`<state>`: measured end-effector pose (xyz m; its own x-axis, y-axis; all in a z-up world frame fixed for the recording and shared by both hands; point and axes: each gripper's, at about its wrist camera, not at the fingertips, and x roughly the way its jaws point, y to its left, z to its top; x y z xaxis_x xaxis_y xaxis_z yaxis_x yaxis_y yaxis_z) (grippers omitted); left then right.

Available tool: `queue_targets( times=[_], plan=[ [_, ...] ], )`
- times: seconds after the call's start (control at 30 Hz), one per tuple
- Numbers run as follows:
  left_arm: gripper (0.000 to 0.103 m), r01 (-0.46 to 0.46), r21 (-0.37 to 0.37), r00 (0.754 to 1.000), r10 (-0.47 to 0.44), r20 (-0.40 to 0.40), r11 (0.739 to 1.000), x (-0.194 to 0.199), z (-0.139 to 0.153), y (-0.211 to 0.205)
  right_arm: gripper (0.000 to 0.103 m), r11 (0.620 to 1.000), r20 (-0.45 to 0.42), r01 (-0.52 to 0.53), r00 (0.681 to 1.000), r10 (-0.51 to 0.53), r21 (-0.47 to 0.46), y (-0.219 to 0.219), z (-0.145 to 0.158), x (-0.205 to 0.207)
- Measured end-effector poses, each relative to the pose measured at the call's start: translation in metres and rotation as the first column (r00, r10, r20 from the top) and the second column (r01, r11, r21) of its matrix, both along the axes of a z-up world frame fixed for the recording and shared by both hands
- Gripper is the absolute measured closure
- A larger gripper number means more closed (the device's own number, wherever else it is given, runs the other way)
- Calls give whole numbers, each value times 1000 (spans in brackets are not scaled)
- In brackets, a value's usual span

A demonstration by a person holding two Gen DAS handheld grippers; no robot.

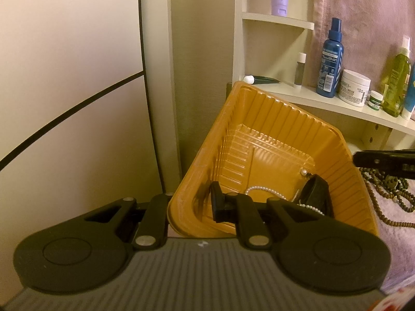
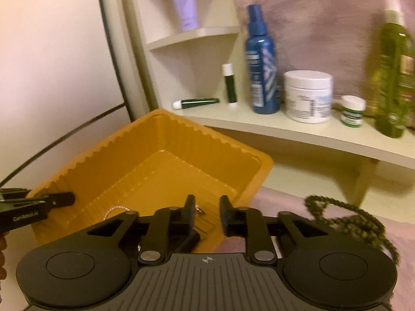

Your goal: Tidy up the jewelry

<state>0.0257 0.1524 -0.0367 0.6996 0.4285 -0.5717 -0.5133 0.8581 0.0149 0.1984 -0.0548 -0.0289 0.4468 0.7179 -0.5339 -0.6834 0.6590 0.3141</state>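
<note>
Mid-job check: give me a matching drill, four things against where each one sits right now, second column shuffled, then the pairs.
1. pearl necklace
2. brown bead string
3. dark green tube
4. left gripper

a. lying on the shelf
b. shut on the rim of the orange tray
c. inside the orange tray
d. on the pink cloth beside the orange tray

Pairs: 1-c, 2-d, 3-a, 4-b

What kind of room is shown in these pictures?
Probably a bedroom dressing corner or vanity: a cream wooden shelf carries a blue spray bottle and a white cream jar, with a pink fabric cover behind.
</note>
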Motion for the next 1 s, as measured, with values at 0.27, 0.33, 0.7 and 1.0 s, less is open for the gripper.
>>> queue_targets(
  times=[0.27, 0.33, 0.7, 1.0],
  plan=[
    [90, 0, 4, 1000, 0, -3, 1000, 1, 0, 1, 70, 993, -45, 115, 992, -115, -17, -51, -8, -7],
    [90, 1, 3, 1000, -1, -3, 1000, 1, 0, 1, 70, 989, -54, 142, 988, -144, -29, -62, -11, -11],
    [90, 1, 5, 1000, -1, -2, 1000, 1, 0, 0, 70, 964, -114, 241, 961, -254, -114, -103, -31, -20],
    [90, 0, 7, 1000, 0, -4, 1000, 2, 0, 0, 70, 956, -158, 253, 948, -275, -146, -102, -51, -5]
  ],
)
